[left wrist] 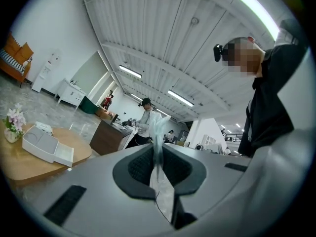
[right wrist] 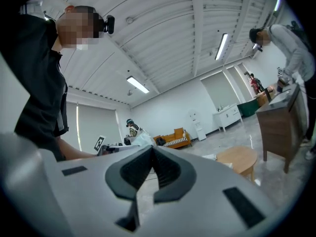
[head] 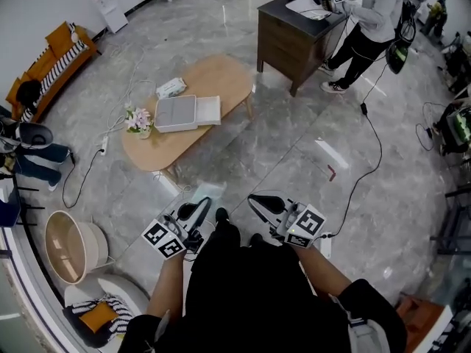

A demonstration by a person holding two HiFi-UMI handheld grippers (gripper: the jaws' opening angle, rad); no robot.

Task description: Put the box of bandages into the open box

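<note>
The open grey box (head: 175, 113) lies on the oval wooden table (head: 224, 76), its lid (head: 208, 110) folded out to the right; the left gripper view shows the box (left wrist: 42, 143) at far left. A white packet (head: 171, 87) lies just behind it. My left gripper (head: 199, 207) is held close to my body, shut on a thin clear plastic wrapper (left wrist: 160, 132) that sticks up past its tips (left wrist: 158, 154). My right gripper (head: 265, 203) is beside it, shut with nothing between its jaws (right wrist: 152, 154). Both grippers are well short of the table.
A small vase of flowers (head: 138, 120) stands at the table's left end. A dark wooden desk (head: 294, 31) with a person (head: 372, 13) working at it is at the back right. A round basket (head: 70, 245), an orange sofa (head: 51, 57) and cables on the floor (head: 368, 153) are around me.
</note>
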